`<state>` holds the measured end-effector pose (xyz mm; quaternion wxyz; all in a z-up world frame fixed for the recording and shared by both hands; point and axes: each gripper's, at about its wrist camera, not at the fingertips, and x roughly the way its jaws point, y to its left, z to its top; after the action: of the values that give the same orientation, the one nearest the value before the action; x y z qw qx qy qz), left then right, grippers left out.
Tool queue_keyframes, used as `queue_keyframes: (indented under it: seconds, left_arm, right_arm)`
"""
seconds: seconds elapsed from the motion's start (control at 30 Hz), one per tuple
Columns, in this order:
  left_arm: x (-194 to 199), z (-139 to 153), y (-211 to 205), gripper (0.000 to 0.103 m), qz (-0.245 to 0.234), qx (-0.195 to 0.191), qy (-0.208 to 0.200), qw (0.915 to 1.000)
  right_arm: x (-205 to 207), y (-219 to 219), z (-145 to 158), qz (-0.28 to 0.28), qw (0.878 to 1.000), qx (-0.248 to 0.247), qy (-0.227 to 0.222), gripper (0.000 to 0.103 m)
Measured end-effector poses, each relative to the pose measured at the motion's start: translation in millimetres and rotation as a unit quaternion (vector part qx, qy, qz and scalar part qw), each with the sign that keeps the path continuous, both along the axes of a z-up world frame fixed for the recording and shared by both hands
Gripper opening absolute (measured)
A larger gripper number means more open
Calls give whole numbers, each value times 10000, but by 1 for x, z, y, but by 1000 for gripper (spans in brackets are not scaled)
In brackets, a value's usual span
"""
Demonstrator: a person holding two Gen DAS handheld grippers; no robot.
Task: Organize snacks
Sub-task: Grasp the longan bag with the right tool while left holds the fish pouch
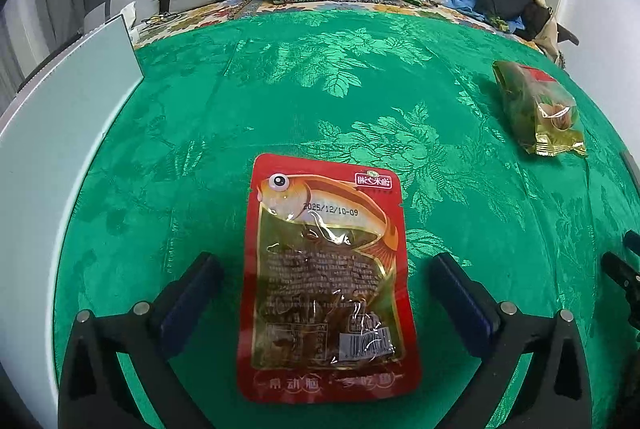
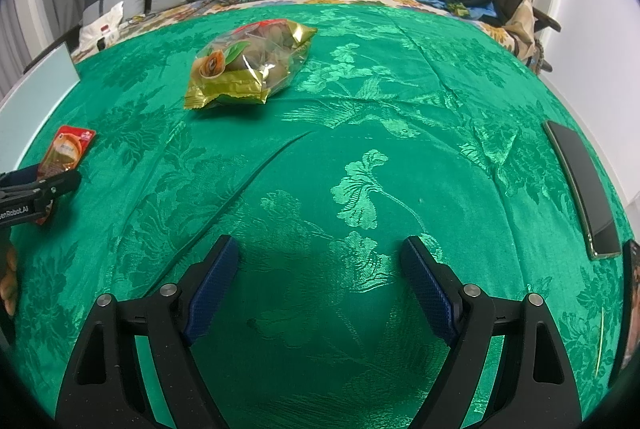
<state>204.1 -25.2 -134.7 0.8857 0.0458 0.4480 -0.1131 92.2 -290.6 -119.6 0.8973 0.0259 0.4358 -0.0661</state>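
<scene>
Two snack packs on the green patterned cloth, both lying loose. My left gripper is spread wide, jaws fully apart, gripping nothing. Red fish-print pouch lies flat on the cloth right between my left fingers, gap on each side, pads not touching it; its top end reaches out past the fingertips, its bottom end runs back toward the gripper body. Gold-green snack bag sits well ahead and to the right of my left fingers, apart from the pouch. My right gripper is also wide apart, only bare cloth between the pads. From that view the gold-green bag is well ahead and left of my right fingers, the red pouch far left, partly behind the left gripper's black frame. Dark flat slab lies off right of my right fingers. Pale blue panel stands left of my left fingers.
</scene>
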Motion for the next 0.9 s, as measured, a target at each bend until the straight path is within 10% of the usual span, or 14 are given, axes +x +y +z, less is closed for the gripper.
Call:
queue_keyframes:
  seconds: [0.43, 0.63, 0.73, 0.9]
  left_arm:
    - [0, 0, 0, 103, -2, 0, -1, 10000]
    - [2, 1, 0, 103, -104, 57, 186, 9998]
    - [-1, 10, 9, 66, -171, 20, 245, 9996]
    - [-6, 21, 29, 43, -205, -604, 397, 9972]
  right_arm:
    - [62, -3, 47, -386, 9946, 883, -387, 86]
    - [174, 38, 30, -317, 9966, 123, 748, 87]
    - [187, 39, 22, -172, 9952, -51, 962, 76]
    - [133, 14, 35, 44, 9934, 940, 657, 70]
